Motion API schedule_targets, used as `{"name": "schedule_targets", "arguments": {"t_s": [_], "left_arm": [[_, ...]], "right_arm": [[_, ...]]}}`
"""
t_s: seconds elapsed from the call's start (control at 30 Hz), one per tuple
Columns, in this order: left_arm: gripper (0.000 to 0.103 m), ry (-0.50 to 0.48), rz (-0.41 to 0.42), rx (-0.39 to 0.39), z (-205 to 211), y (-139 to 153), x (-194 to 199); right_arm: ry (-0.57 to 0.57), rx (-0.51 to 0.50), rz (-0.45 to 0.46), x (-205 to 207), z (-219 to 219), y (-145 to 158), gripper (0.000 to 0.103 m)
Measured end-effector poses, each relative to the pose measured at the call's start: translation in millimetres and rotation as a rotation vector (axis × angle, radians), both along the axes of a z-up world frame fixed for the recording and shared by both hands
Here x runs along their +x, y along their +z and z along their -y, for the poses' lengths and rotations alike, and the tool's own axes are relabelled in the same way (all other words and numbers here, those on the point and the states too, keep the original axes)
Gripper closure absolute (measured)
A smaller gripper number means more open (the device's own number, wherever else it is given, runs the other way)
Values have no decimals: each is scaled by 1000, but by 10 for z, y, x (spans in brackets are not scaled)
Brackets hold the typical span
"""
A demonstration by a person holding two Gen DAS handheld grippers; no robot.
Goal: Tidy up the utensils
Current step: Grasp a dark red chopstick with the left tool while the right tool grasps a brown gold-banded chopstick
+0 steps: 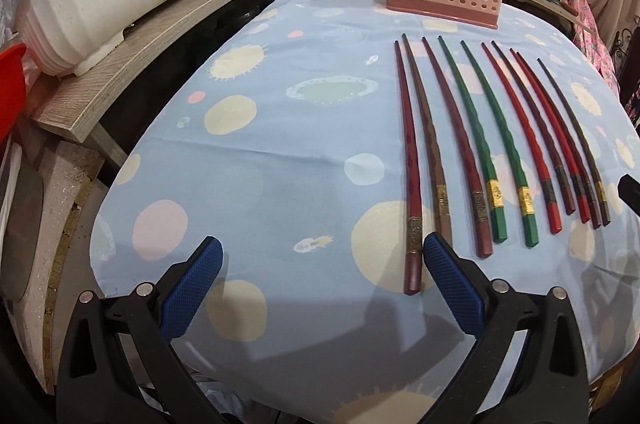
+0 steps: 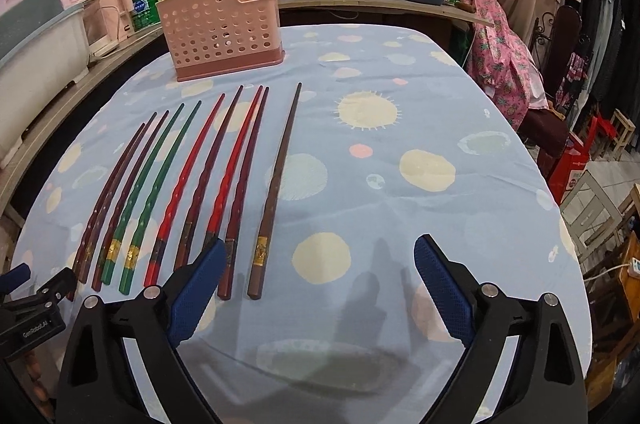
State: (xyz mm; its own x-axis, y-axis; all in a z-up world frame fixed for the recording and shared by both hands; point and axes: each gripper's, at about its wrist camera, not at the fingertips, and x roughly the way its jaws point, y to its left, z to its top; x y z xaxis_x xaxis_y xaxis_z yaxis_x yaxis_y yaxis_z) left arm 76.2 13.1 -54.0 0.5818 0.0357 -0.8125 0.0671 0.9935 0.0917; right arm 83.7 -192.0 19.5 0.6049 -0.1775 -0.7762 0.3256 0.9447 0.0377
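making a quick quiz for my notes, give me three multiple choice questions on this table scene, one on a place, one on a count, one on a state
1. Where does the pink holder stand?
A. on the table beyond the chopstick tips
B. on the wooden shelf
C. between the two grippers

2. How many green chopsticks lie in the row?
A. none
B. two
C. five

3. What state is the left gripper in?
A. shut on a chopstick
B. shut on nothing
C. open, holding nothing

Answers:
1 A: it rests on the blue tablecloth past the thin ends of the row.
2 B: two green ones lie side by side, both with gold bands.
3 C: its blue pads are spread wide with only cloth between them; the right gripper looks the same.
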Motion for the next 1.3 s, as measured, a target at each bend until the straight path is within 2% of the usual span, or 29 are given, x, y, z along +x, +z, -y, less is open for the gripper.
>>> {"name": "schedule_targets", "arguments": {"t_s": [0.17,0.3,0.37,0.5,0.63,0.7,0.73,0.8,0.83,0.9,0.93,1.13,1.3], "left_arm": [[7,8,-3,-5,-10,-35,51],[6,14,-4,-17,-18,-41,85],[6,17,-5,-27,-29,-46,102],[8,14,-13,-59,-53,-54,112],[23,3,-12,-86,-52,-29,85],[40,-10,-9,-97,-47,-5,70],[44,-13,-8,-102,-45,6,61],[61,-20,-9,-120,-55,26,46],[64,-25,-12,-134,-65,35,40],[85,-31,-20,-167,-95,47,36],[91,-37,-27,-182,-104,48,35],[96,-39,-43,-208,-126,119,54],[96,-39,3,-223,-177,424,104]], "right_arm": [[14,19,-18,130,-14,-96,27],[30,36,-40,196,-50,-185,45],[33,23,-40,205,-74,-195,49],[46,12,-40,210,-99,-192,64],[53,16,-36,173,-82,-190,80],[54,28,-33,139,-60,-186,87],[55,36,-31,121,-44,-185,92],[56,58,-29,80,-13,-182,96],[56,67,-28,59,-2,-179,96],[56,82,-27,19,16,-170,96],[56,88,-24,-6,22,-158,96],[62,88,21,-110,66,63,96],[69,72,104,-104,174,455,96]]}}
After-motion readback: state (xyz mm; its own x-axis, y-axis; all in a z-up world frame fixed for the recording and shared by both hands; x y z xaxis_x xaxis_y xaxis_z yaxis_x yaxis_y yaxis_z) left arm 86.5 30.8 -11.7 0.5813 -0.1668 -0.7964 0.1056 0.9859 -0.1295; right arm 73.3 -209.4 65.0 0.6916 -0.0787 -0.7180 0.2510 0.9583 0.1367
